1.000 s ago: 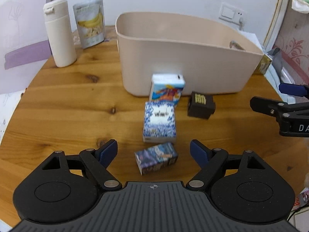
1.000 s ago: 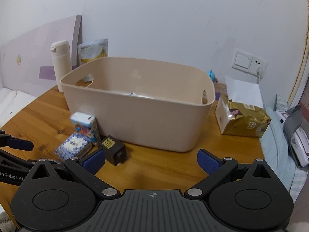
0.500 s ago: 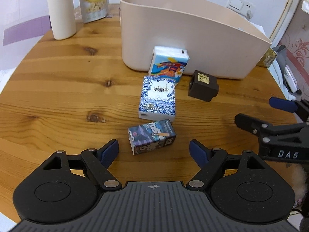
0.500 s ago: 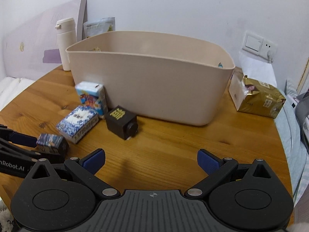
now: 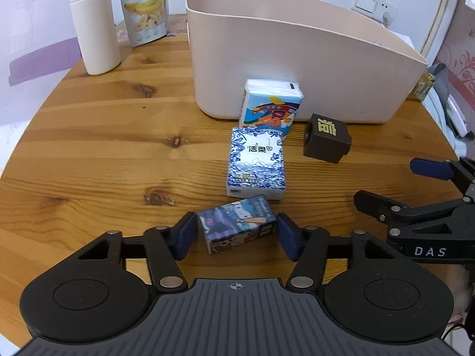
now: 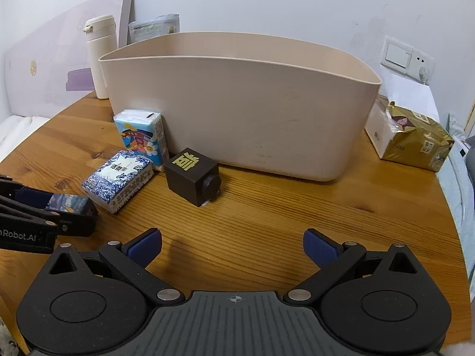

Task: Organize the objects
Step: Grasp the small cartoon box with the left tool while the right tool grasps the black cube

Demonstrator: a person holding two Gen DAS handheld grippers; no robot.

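A small dark-blue tissue pack (image 5: 237, 227) lies on the round wooden table, and my left gripper (image 5: 237, 234) is shut on its two ends. Just beyond it a blue-and-white tissue pack (image 5: 255, 163) lies flat. A colourful pack (image 5: 271, 108) stands against the beige bin (image 5: 297, 59). A dark brown cube (image 5: 326, 139) with a gold character sits to their right. My right gripper (image 6: 233, 246) hovers open over bare wood, with the cube (image 6: 190, 175) ahead on its left. The bin's inside is hidden.
A white bottle (image 5: 95, 26) and a banana-chip pouch (image 5: 145, 9) stand at the back left. A gold foil bag (image 6: 415, 145) and a white box sit right of the bin (image 6: 237, 103). The table edge curves close on the right.
My left gripper has moved forward around the small dark-blue pack and its fingers have closed onto it. My right gripper has dropped lower and nearer to the cube, still open.
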